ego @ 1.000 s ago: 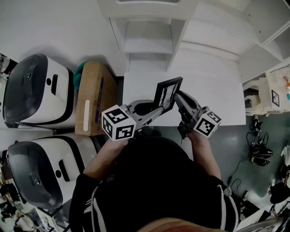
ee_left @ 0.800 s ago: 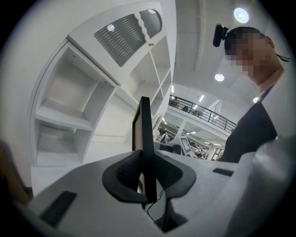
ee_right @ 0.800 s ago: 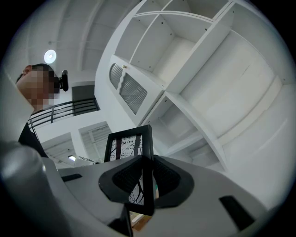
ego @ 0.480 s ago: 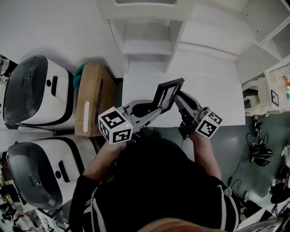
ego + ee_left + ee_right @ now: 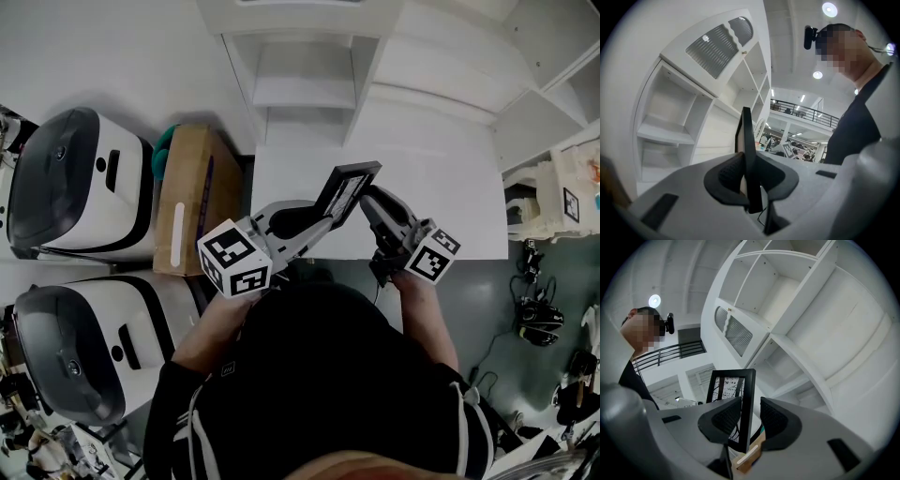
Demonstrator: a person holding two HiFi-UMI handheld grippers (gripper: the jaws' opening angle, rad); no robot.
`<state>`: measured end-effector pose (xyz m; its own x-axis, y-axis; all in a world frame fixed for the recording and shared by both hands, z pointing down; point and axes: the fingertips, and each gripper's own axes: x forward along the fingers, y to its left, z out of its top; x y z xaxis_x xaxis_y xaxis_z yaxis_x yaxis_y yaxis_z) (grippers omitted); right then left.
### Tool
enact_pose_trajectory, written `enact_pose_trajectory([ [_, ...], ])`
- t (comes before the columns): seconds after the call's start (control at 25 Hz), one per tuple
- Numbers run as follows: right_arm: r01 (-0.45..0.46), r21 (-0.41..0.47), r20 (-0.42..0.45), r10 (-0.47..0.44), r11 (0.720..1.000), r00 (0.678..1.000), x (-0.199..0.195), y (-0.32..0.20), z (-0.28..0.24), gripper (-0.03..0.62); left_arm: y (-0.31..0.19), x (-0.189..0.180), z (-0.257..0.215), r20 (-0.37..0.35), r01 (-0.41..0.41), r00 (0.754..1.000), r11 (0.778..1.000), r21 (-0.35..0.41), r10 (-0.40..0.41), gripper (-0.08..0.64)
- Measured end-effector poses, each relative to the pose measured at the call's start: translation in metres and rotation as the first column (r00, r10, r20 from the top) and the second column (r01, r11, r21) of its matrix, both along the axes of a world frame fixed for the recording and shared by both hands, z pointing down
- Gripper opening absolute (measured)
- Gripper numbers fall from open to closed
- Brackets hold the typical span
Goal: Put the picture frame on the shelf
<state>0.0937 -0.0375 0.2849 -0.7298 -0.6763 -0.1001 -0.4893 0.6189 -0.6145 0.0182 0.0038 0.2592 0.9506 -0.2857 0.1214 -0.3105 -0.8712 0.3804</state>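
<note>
The black picture frame [image 5: 345, 192] hangs above the front of the white table [image 5: 441, 197], before the white shelf unit [image 5: 305, 84]. My left gripper [image 5: 330, 217] is shut on its lower edge. In the left gripper view, the frame [image 5: 746, 136] stands edge-on, clamped between the pads of that gripper [image 5: 749, 176], with shelf compartments [image 5: 665, 136] behind it. My right gripper [image 5: 366, 199] sits at the frame's right side. In the right gripper view, the frame [image 5: 726, 385] stands between the jaws of that gripper [image 5: 750, 416]. Those jaws have just been opening, leaving a gap beside the right pad.
A cardboard box [image 5: 192, 202] stands left of the table. Two white-and-black machines [image 5: 80, 183] [image 5: 84, 347] stand further left. Cables and dark gear [image 5: 539, 319] lie on the floor at the right, near white bags [image 5: 562, 197]. More shelf bays [image 5: 797, 333] rise to the right.
The right gripper's jaws have spread off the frame. The frame has tilted a little, now seen more edge-on, and the left gripper's marker cube has shifted slightly left.
</note>
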Motion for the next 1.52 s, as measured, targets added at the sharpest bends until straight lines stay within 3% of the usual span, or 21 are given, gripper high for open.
enact_pose_trajectory([
  [0.32, -0.01, -0.032, 0.036, 0.011, 0.999, 0.999, 0.021, 0.002, 0.007, 0.118, -0.01, -0.004, 0.004, -0.006, 0.092, 0.996, 0.996, -0.01, -0.092, 0.067],
  [0.6, 0.02, -0.099, 0.017, -0.019, 0.995, 1.0, 0.028, 0.013, 0.035, 0.118, -0.021, -0.007, 0.017, 0.034, 0.193, 0.981, 0.981, 0.022, -0.193, 0.067],
  [0.96, 0.076, -0.184, -0.011, -0.08, 0.98, 0.997, 0.008, 0.0, 0.067, 0.118, -0.058, -0.031, 0.041, 0.041, 0.298, 0.953, 0.954, 0.026, -0.299, 0.067],
  [1.12, 0.118, -0.215, -0.033, -0.128, 0.969, 0.991, -0.015, -0.012, 0.085, 0.118, -0.077, -0.04, 0.059, 0.036, 0.311, 0.95, 0.95, 0.002, -0.311, 0.067],
  [1.32, 0.13, -0.205, -0.051, -0.143, 0.97, 0.988, -0.031, -0.029, 0.092, 0.122, -0.077, -0.041, 0.061, 0.0, 0.272, 0.962, 0.961, -0.038, -0.272, 0.067],
  [1.52, 0.228, -0.179, -0.052, -0.241, 0.957, 0.969, -0.056, -0.035, 0.087, 0.195, -0.063, -0.047, 0.042, -0.047, 0.249, 0.967, 0.967, -0.054, -0.252, 0.067],
])
